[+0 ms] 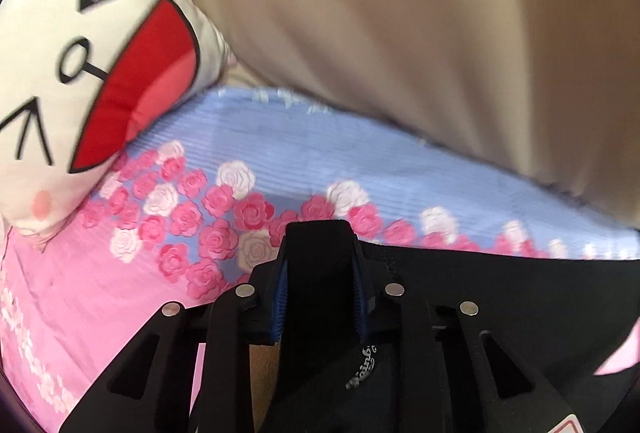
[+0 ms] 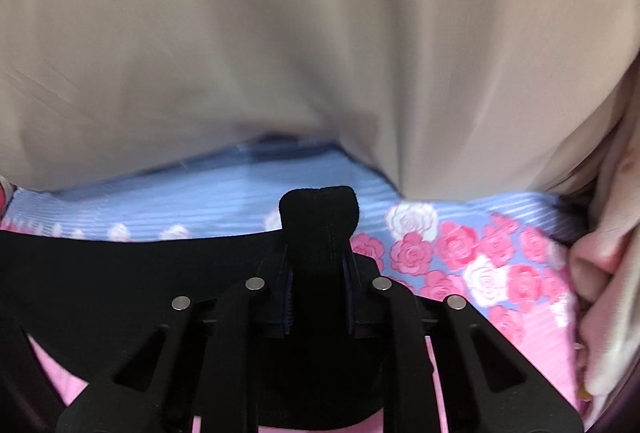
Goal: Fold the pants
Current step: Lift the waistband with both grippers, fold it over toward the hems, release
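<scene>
I have the black pants [image 1: 500, 297] pinched at both ends of one edge: my left gripper [image 1: 320, 265] is clamped on a bunched corner, and my right gripper [image 2: 318, 233] is clamped on the other. The cloth stretches between them, just above the flowered bedsheet [image 1: 248, 153], short of the beige curtain [image 2: 320, 33]. A cartoon pillow [image 1: 80, 73] sits left of the pants. I judge this as mid-fold; next I should carry both corners evenly and lay them flat.
</scene>
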`<state>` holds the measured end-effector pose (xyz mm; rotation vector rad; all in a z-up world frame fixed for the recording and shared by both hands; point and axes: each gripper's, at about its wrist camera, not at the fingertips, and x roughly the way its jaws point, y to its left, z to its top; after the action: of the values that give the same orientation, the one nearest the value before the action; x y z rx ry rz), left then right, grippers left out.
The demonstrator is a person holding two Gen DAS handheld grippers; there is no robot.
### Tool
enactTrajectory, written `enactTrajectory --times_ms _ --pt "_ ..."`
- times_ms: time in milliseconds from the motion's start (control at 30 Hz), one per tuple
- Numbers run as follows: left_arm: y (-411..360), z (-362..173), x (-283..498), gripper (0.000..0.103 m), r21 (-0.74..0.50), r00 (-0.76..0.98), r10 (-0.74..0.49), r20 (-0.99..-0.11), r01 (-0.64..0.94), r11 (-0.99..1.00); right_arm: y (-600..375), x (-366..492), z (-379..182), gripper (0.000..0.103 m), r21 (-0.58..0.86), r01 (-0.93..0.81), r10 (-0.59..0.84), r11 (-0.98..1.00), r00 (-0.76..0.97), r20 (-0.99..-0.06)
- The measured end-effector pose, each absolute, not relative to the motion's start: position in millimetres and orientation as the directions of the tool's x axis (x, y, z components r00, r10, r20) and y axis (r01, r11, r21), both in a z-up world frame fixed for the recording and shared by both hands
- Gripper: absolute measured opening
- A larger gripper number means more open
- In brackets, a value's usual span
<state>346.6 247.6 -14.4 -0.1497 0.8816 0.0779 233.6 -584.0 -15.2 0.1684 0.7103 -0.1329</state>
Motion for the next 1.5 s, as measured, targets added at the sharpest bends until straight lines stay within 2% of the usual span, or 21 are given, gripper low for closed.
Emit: enactTrajectory --times_ms 333,533,633,733,867,900,967,1000,1033,1067,1133,1167,1200,1233,1267,1367,1467,1500 --pt "243 70 219 0.023 -0.183 0.765 -0.130 -0.631 0.017 0.983 -543 98 80 0.017 0.172 0.040 0.040 0.984 0.900 -0.435" --pt "256 85 114 0.023 -0.205 0.795 -0.200 -0.573 0.097 0.974 -524 30 94 0.017 0.171 -0.019 0.085 0.985 0.920 -0.384" --pt "262 67 74 0.023 -0.175 0.775 -0.188 -0.604 0.101 0.979 -515 -3 73 0.017 0.161 -0.038 0.101 0.986 0.910 -0.403" --pt "267 27 54 0.024 -0.127 0.711 -0.143 -0.689 0.077 0.989 -518 -23 33 0.018 0.157 -0.025 0.098 0.987 0.872 -0.480" --pt "274 -41 37 0.024 0.018 0.587 0.003 -0.810 0.021 1.000 -515 -48 -16 0.021 0.114 0.026 0.045 0.993 0.814 -0.579" --pt "280 -52 33 0.024 0.067 0.570 0.053 -0.820 0.003 0.998 -515 -57 -22 0.025 0.106 0.049 0.024 0.993 0.805 -0.592" --pt "293 -69 28 0.025 0.140 0.521 0.148 -0.841 -0.056 0.989 -526 -75 -27 0.043 0.123 0.087 0.002 0.989 0.808 -0.589" --pt "304 -70 27 0.025 0.146 0.504 0.178 -0.845 -0.102 0.984 -529 -85 -26 0.065 0.123 0.120 -0.028 0.985 0.816 -0.577" --pt "312 -67 26 0.025 0.125 0.502 0.174 -0.847 -0.130 0.984 -533 -93 -23 0.082 0.125 0.140 -0.046 0.982 0.823 -0.566" --pt "317 -63 24 0.025 0.107 0.504 0.171 -0.847 -0.153 0.982 -535 -105 -20 0.086 0.129 0.165 -0.070 0.978 0.836 -0.544" --pt "317 -42 20 0.025 0.104 0.540 0.195 -0.819 -0.194 0.976 -541 -124 -15 0.086 0.148 0.197 -0.094 0.969 0.852 -0.516" --pt "308 -27 20 0.030 0.118 0.580 0.207 -0.788 -0.188 0.975 -545 -134 -12 0.086 0.164 0.226 -0.117 0.960 0.859 -0.498" --pt "299 -18 18 0.038 0.119 0.599 0.205 -0.774 -0.181 0.976 -548 -141 -9 0.086 0.180 0.255 -0.140 0.950 0.864 -0.484" --pt "287 -11 20 0.060 0.120 0.619 0.203 -0.759 -0.173 0.978 -550 -147 -5 0.086 0.203 0.273 -0.152 0.941 0.871 -0.467" --pt "272 -4 23 0.073 0.129 0.637 0.203 -0.744 -0.162 0.978 -550 -154 2 0.087 0.243 0.289 -0.157 0.926 0.880 -0.448" --pt "206 3 37 0.074 0.159 0.691 0.156 -0.706 -0.060 0.985 -545 -157 13 0.088 0.322 0.285 -0.122 0.903 0.888 -0.443" --pt "165 -13 54 0.074 0.132 0.675 0.097 -0.732 0.000 0.991 -533 -151 13 0.089 0.401 0.246 -0.044 0.882 0.893 -0.449" --pt "149 -24 61 0.074 0.100 0.656 0.056 -0.752 0.030 0.995 -530 -147 11 0.093 0.402 0.253 -0.043 0.880 0.885 -0.463"
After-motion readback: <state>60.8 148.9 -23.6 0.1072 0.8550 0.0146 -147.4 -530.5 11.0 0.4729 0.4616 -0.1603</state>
